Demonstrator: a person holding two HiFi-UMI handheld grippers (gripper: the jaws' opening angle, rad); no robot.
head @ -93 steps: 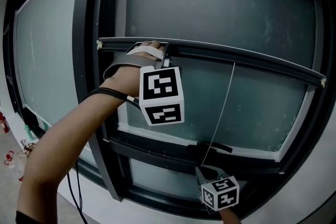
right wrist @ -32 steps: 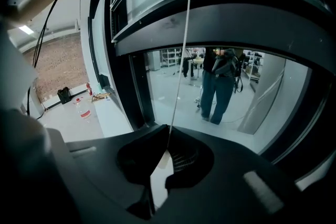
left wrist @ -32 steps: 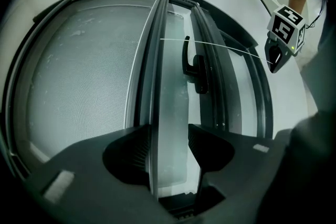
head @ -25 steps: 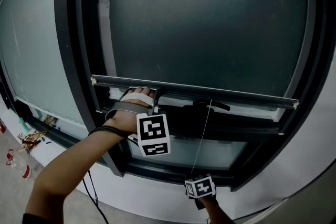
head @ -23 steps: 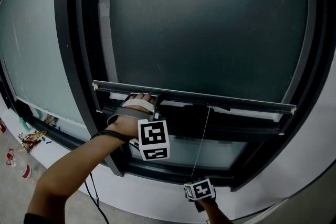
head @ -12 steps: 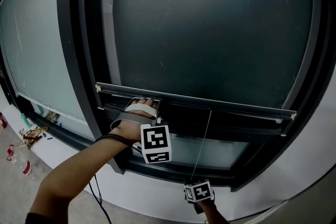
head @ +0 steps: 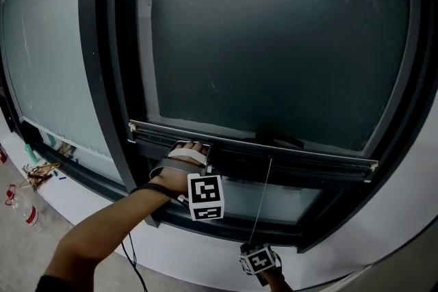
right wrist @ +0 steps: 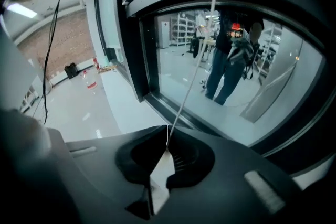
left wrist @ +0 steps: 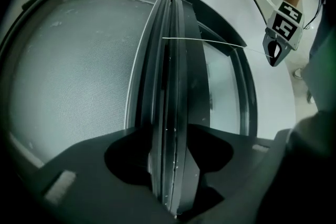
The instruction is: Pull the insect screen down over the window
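The dark mesh insect screen (head: 274,44) covers most of the window. Its bottom bar (head: 301,155) lies low across the frame, just above the lower pane. My left gripper (head: 207,149) is shut on that bar near its left end; in the left gripper view the bar (left wrist: 169,86) runs straight between the jaws of the left gripper (left wrist: 169,136). A thin pull cord (head: 263,202) hangs from the bar to my right gripper (head: 254,247) below the window. The right gripper (right wrist: 168,134) is shut on the cord's white end tab (right wrist: 160,178), and the cord (right wrist: 191,86) is taut.
A second pane (head: 48,58) sits left of the dark upright frame (head: 102,65). A white sill (head: 205,249) runs under the window. Bottles and clutter (head: 27,181) lie on the floor at lower left. A black cable (head: 130,256) hangs from the left arm.
The bottom bar has come down with the left gripper on it, and the mesh covers more glass. The right gripper has sunk too, still holding the cord.
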